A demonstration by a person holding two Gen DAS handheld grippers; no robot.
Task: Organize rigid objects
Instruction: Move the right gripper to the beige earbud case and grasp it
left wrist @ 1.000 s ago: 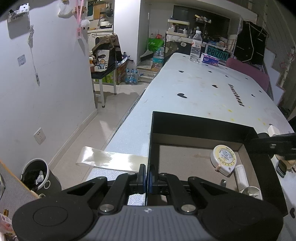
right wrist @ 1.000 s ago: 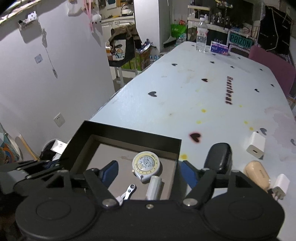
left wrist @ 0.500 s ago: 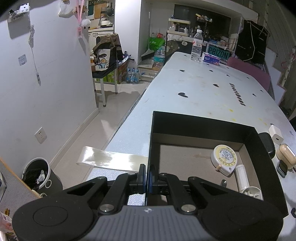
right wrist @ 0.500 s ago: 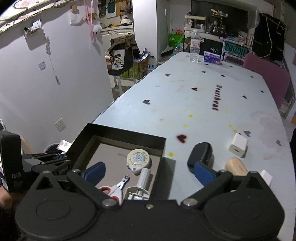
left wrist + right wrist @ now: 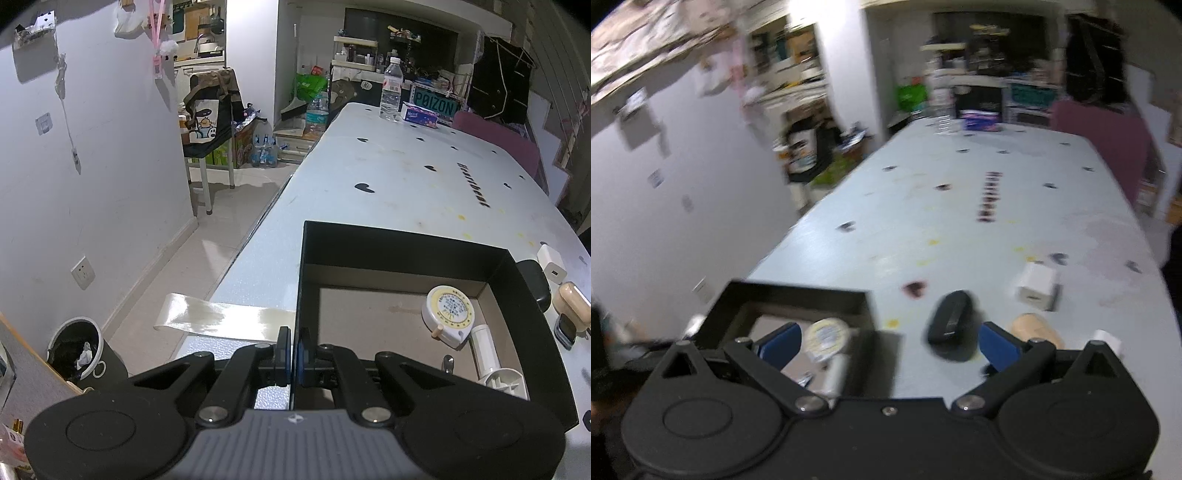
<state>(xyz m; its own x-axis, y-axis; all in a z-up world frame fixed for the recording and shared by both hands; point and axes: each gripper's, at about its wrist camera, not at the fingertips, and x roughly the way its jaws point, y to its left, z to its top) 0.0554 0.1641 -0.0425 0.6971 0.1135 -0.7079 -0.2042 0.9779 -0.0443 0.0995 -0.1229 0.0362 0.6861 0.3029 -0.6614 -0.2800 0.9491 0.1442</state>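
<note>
A black open box (image 5: 402, 238) sits at the table's near left corner. It holds a round tape measure (image 5: 448, 308), a white tube (image 5: 484, 350) and a small metal tool (image 5: 447, 363). My left gripper (image 5: 294, 356) is shut on the box's near left wall. My right gripper (image 5: 888, 345) is open and empty, above the box's right wall (image 5: 866, 308). To the box's right lie a black case (image 5: 951, 323), a beige case (image 5: 1036, 334) and a white charger (image 5: 1036, 288). The right wrist view is blurred.
A second white plug (image 5: 1108, 338) lies at the far right. A water bottle (image 5: 391, 90) and a tissue pack (image 5: 419, 114) stand at the table's far end. A strip of tape (image 5: 221, 319) hangs off the table's left edge above a bin (image 5: 79, 352).
My right gripper has pulled back and swung to the right, off the box interior toward the black case. It is out of the left wrist view. The left gripper has not moved.
</note>
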